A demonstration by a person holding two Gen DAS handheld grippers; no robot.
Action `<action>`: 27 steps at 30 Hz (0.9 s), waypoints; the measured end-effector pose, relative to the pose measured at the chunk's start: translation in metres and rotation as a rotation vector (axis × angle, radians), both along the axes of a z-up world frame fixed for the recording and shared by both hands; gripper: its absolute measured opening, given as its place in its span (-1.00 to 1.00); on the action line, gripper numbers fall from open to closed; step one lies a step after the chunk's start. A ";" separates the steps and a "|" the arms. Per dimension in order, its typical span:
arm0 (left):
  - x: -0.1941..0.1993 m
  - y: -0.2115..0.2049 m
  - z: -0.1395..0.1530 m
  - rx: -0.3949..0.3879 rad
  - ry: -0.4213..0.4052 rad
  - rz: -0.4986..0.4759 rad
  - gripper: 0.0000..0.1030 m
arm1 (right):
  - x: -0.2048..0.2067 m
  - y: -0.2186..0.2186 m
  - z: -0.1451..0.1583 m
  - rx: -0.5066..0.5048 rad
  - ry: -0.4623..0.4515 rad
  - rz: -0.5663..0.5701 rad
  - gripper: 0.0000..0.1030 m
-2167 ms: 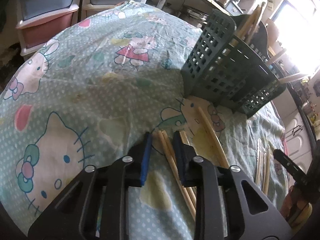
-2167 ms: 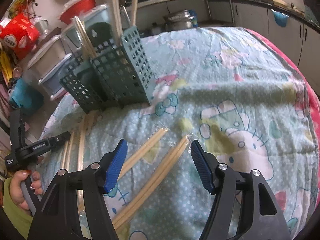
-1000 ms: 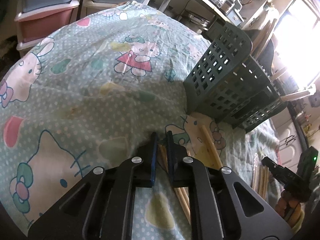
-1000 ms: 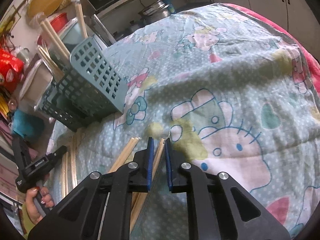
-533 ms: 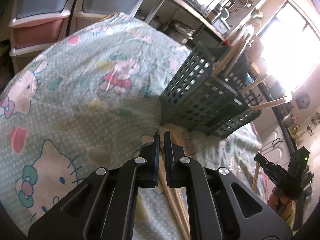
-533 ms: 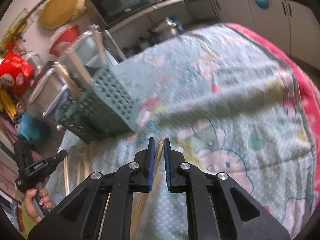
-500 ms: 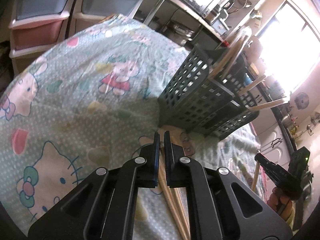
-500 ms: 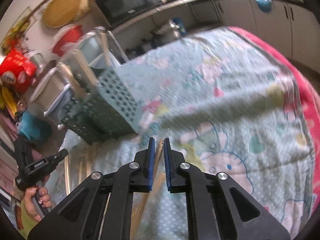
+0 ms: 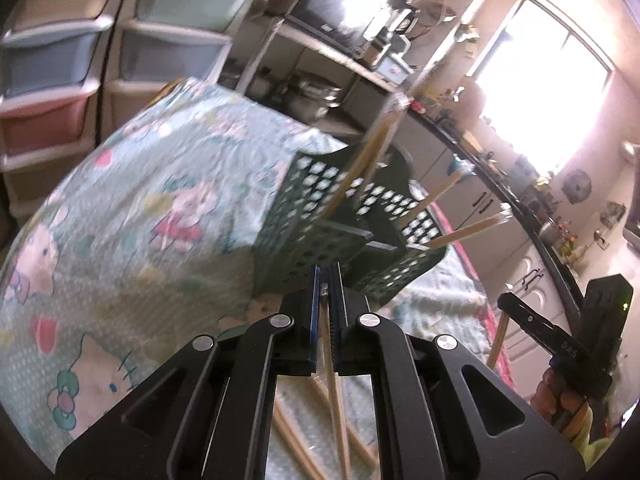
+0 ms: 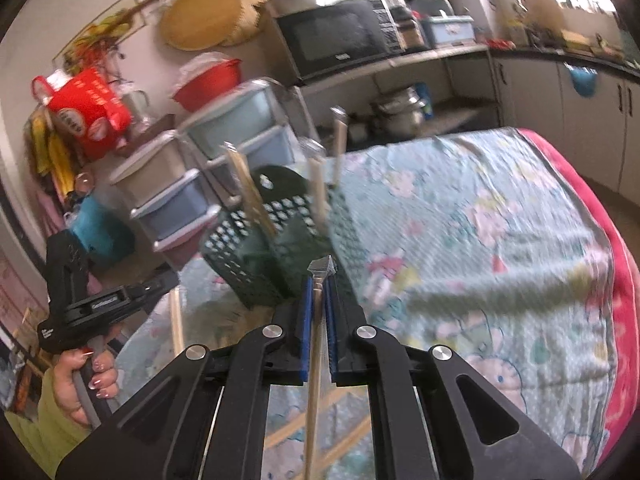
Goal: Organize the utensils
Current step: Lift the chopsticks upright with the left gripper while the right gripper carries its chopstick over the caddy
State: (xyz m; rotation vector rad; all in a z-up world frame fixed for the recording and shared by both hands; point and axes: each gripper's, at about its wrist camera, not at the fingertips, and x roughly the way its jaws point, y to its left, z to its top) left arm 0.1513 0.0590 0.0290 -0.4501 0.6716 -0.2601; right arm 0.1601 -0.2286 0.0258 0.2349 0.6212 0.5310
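Overhead, both hand-held grippers clamp chopsticks, cartoon-print tablecloth, cluttered kitchen.

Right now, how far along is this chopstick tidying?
Partway. Several chopsticks already stand in the green basket. In hand: the left claw is shut on a wrapped pair, and the right claw on another pair, both raised near the basket. Left: a few loose chopsticks lie on the tablecloth.

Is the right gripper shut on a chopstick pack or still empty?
Shut on one. The right gripper has its blue pads pressed on a wrapped chopstick pack, whose wrapper tip pokes out past the fingertips, in front of the basket.
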 end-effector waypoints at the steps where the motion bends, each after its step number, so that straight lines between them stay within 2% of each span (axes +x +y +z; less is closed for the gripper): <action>1: 0.001 -0.004 0.006 0.003 -0.014 -0.010 -0.96 | -0.001 0.003 0.005 -0.001 -0.017 0.010 -0.88; 10: 0.002 -0.027 0.036 0.019 -0.093 -0.070 -0.96 | -0.008 0.023 0.034 -0.007 -0.110 0.056 -0.89; 27: 0.009 -0.046 0.080 0.017 -0.209 -0.125 -0.97 | -0.012 0.031 0.061 0.013 -0.206 0.068 -0.89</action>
